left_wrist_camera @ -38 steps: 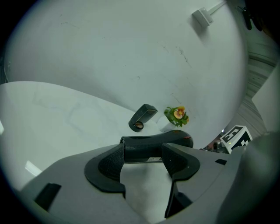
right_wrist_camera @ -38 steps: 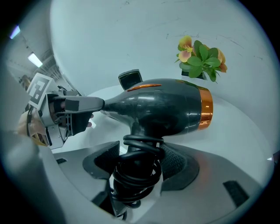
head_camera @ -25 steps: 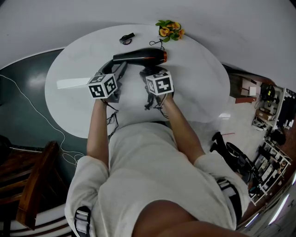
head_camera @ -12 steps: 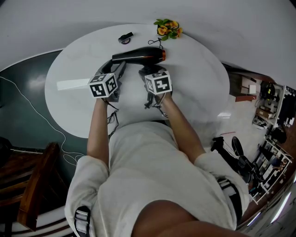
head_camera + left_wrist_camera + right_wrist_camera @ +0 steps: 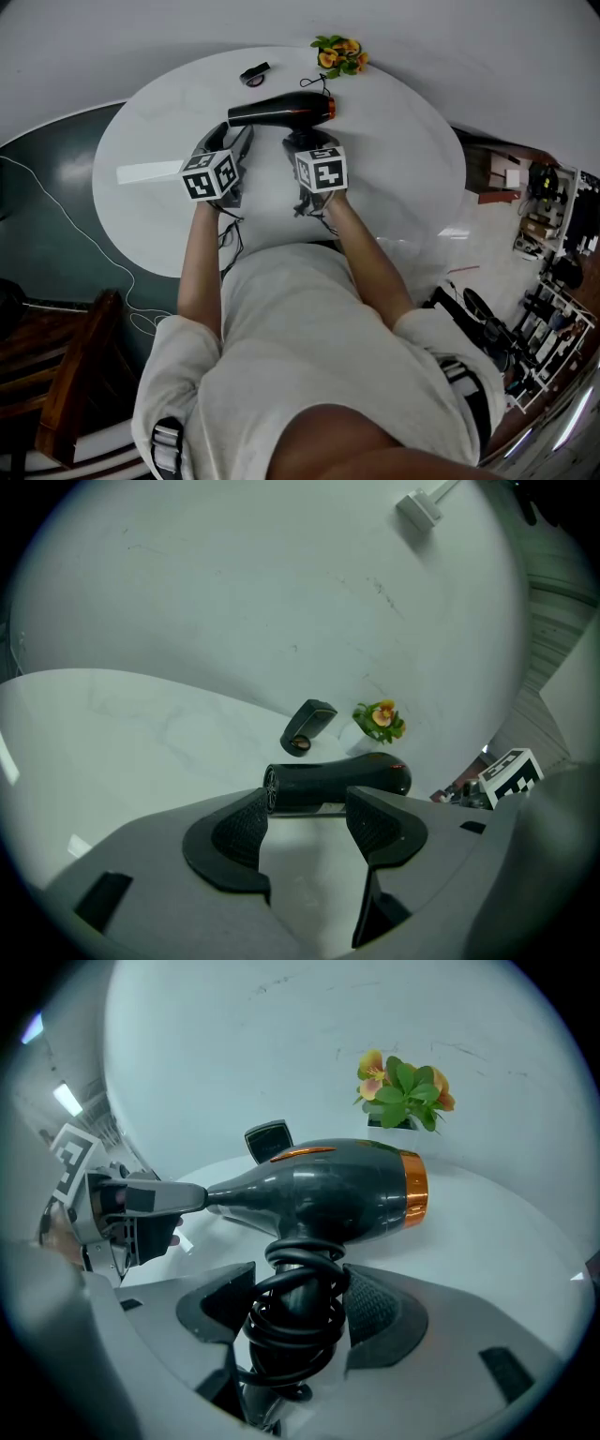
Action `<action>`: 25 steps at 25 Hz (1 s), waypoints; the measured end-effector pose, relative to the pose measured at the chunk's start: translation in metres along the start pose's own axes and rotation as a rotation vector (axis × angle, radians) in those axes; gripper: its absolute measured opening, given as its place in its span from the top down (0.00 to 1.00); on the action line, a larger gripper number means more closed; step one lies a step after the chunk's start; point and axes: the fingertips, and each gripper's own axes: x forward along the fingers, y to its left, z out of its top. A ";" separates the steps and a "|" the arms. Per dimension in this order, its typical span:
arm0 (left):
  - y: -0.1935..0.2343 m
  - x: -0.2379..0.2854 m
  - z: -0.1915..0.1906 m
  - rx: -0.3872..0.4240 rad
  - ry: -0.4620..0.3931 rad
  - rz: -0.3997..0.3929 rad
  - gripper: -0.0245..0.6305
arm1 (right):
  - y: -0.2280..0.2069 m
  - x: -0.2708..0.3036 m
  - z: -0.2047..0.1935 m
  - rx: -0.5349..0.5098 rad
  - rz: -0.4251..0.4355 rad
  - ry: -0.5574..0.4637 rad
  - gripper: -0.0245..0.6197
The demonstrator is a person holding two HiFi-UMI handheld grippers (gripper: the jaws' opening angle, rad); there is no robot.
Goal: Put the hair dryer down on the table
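Observation:
A black hair dryer (image 5: pixel 281 111) with an orange band at its rear hangs low over the round white table (image 5: pixel 403 178); whether it touches the top I cannot tell. My right gripper (image 5: pixel 305 142) is shut on its handle (image 5: pixel 292 1321), which has the black cord coiled round it. The barrel (image 5: pixel 328 1190) lies crosswise above the jaws. My left gripper (image 5: pixel 230 138) stands open just short of the nozzle end (image 5: pixel 281 787), with nothing between its pads (image 5: pixel 236 832). From the right gripper view the left gripper (image 5: pixel 131 1208) shows beside the nozzle tip.
A small black case (image 5: pixel 255 75) and a pot of orange flowers (image 5: pixel 339 54) stand at the table's far edge. A white strip (image 5: pixel 145 172) lies at the left. A wooden chair (image 5: pixel 66 375) and loose cables are on the dark floor at the left.
The right gripper has carried the hair dryer slightly farther across the table. The left gripper has barely moved and stays open.

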 end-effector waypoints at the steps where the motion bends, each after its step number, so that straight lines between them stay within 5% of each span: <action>1: -0.002 -0.001 -0.002 0.003 0.005 -0.004 0.54 | 0.000 -0.001 0.000 0.000 -0.002 -0.004 0.52; 25: -0.031 -0.033 -0.048 0.061 0.057 -0.057 0.57 | 0.010 -0.040 -0.025 0.025 -0.056 -0.094 0.52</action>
